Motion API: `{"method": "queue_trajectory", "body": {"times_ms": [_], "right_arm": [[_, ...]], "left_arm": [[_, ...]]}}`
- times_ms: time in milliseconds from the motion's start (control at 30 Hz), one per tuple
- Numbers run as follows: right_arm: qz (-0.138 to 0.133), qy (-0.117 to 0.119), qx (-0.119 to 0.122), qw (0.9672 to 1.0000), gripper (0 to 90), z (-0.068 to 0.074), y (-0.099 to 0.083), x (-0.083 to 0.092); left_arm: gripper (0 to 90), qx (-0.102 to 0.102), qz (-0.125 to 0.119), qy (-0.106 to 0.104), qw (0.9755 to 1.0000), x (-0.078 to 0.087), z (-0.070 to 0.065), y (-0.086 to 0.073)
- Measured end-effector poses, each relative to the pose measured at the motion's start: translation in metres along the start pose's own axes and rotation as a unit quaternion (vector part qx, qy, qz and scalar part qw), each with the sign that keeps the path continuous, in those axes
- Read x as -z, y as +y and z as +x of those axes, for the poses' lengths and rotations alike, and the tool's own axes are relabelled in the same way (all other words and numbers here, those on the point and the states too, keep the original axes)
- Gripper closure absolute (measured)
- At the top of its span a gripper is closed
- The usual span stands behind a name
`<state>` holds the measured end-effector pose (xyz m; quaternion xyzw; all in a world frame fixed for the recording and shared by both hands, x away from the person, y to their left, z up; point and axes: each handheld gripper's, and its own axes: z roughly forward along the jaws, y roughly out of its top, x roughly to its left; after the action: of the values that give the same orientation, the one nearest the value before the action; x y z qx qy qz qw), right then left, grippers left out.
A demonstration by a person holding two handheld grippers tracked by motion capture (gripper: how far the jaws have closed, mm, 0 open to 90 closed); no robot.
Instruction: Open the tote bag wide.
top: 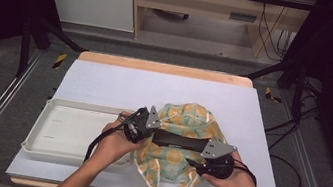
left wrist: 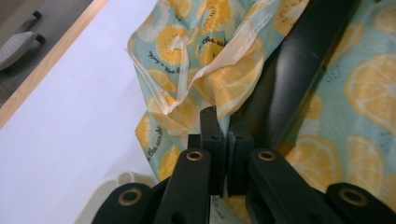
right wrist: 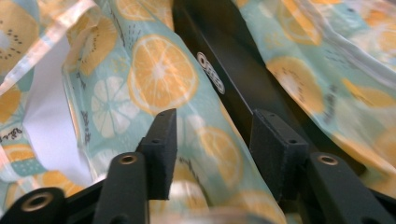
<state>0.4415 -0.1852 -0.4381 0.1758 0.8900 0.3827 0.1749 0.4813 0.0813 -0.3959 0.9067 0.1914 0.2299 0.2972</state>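
A cloth bag (top: 185, 119) printed with orange and kiwi slices on pale teal lies crumpled on the white table top. A long flat black box (top: 179, 141) lies in its mouth, with cloth on both sides of it. My left gripper (top: 152, 125) is at the bag's left edge. In the left gripper view it (left wrist: 223, 120) is shut on a fold of the bag's cream-trimmed rim (left wrist: 210, 70), beside the black box (left wrist: 289, 70). My right gripper (top: 204, 159) is at the box's right end, and it (right wrist: 212, 123) stands open over bag cloth (right wrist: 159, 74) next to the box (right wrist: 224, 70).
A white plastic tray (top: 63, 127) sits at the left, close to my left hand; its corner (left wrist: 112, 186) shows by the left gripper. The table's wooden edge (top: 163, 67) runs along the far side. Bare table top lies beyond the bag.
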Motion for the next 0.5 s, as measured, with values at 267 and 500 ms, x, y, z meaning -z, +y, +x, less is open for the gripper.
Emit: {"method": "queue_trajectory", "body": {"times_ms": [267,500], "right_arm": [[0.045,0.013,0.014,0.9988,58.8,0.005,-0.005,-0.014],[0.052,0.025,0.009,0.9983,89.0,0.006,-0.013,-0.014]], "left_arm": [[88.6,-0.005,-0.007,-0.004,1.0000,0.019,-0.005,-0.005],[88.8,0.007,0.007,0.018,0.9998,0.009,0.011,-0.008]]}}
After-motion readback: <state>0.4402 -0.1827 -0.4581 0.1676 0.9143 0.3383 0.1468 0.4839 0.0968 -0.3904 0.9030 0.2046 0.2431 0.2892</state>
